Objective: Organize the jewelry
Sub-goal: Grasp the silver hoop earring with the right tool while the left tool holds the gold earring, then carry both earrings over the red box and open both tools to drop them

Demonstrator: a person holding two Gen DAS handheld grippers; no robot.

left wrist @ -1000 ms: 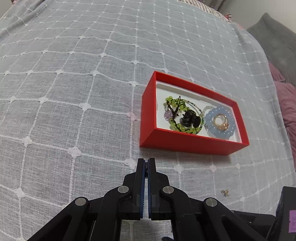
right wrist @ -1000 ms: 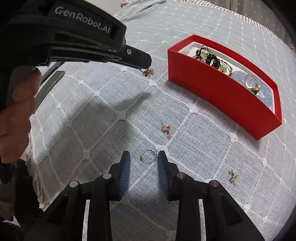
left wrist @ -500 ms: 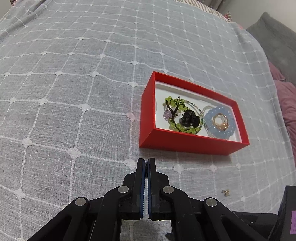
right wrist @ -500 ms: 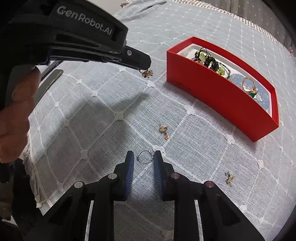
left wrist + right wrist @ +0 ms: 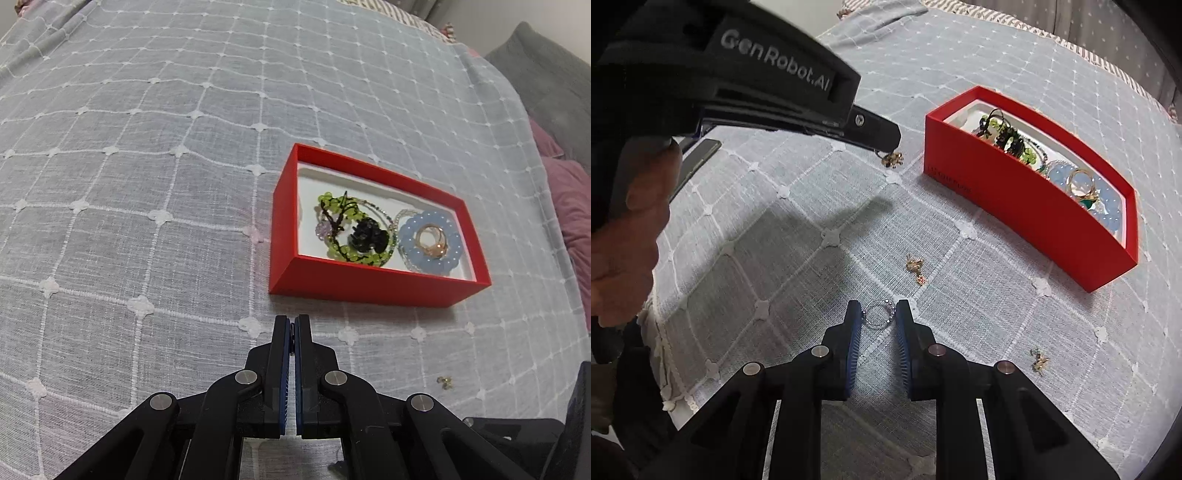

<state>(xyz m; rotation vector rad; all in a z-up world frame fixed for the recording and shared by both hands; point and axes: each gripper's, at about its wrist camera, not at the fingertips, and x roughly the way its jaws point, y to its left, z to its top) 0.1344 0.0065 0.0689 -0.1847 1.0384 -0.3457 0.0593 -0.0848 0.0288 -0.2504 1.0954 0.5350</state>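
Observation:
A red jewelry box (image 5: 369, 288) (image 5: 1015, 199) sits on the grey checked bedspread and holds green, black and blue bead bracelets plus gold rings. My left gripper (image 5: 293, 323) (image 5: 886, 142) is shut, and a small gold earring (image 5: 892, 159) hangs from its tip in front of the box. My right gripper (image 5: 878, 308) points down at the cloth. Its jaws are closing on a thin silver beaded ring (image 5: 880, 314), which touches both pads. Two more small gold pieces lie loose, one (image 5: 914, 267) just beyond the ring and one (image 5: 1039, 360) (image 5: 445, 382) to the right.
A person's hand (image 5: 624, 229) holds the left gripper's handle. Purple pillows (image 5: 569, 206) and a grey cushion (image 5: 546, 74) lie past the bedspread's right edge. A dark flat object (image 5: 698, 155) lies on the cloth at the left.
My right gripper's jaws have narrowed around the beaded ring, which now fills the gap between the pads. The left gripper has stayed where it was, still shut.

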